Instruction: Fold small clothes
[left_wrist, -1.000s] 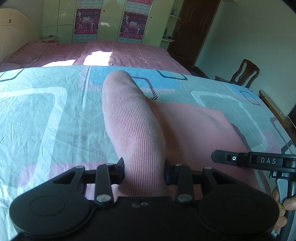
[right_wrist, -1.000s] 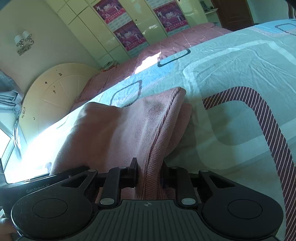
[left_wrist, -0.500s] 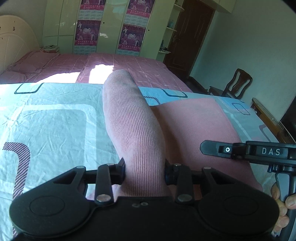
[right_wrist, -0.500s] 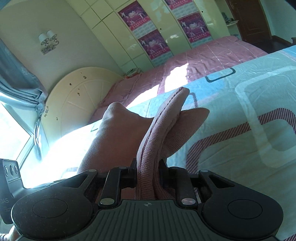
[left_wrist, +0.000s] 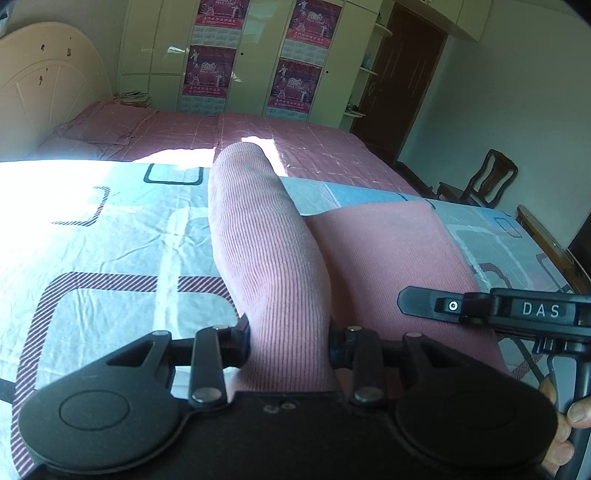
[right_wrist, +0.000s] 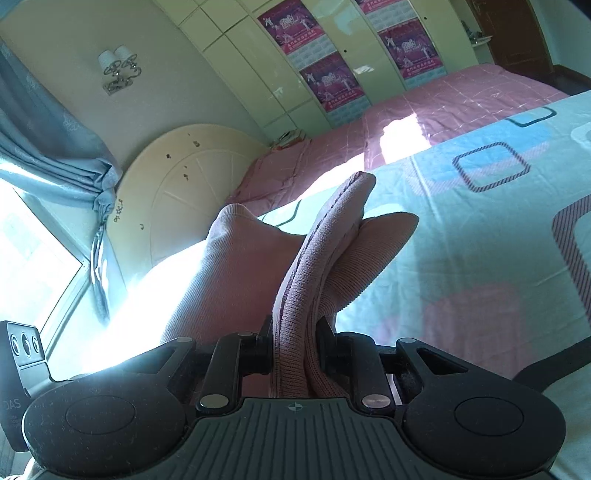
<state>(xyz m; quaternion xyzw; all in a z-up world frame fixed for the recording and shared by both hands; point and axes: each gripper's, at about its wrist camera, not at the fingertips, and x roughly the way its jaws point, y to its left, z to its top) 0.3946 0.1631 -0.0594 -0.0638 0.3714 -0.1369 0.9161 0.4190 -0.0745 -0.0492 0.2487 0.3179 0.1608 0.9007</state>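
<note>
Left wrist view: against the frame a second back, the bed's far edge and the pink bedspread (left_wrist: 314, 147) sit lower and closer, the headboard (left_wrist: 48, 81) is fully in sight, and a striped square of the sheet (left_wrist: 110, 236) now lies at lower left — the claw has travelled across the bed. The left claw (left_wrist: 290, 338) is clenched on a thick fold of the pink knit (left_wrist: 266, 258), which rises between the fingers and stands up ahead of them; the rest of the knit spreads flat on the sheet to the right. The right claw's arm (left_wrist: 498, 308) crosses at the right edge above the knit, a hand (left_wrist: 565, 424) on its grip.

Right wrist view: compared with a second ago, the knit (right_wrist: 317, 266) is lifted and bunched rather than draped flat, and more curtain (right_wrist: 48, 147) and window show. The right claw (right_wrist: 293, 345) grips a ribbed edge of the knit, which stands up between the fingers — a second lobe hangs left, above the sheet (right_wrist: 480, 229).
</note>
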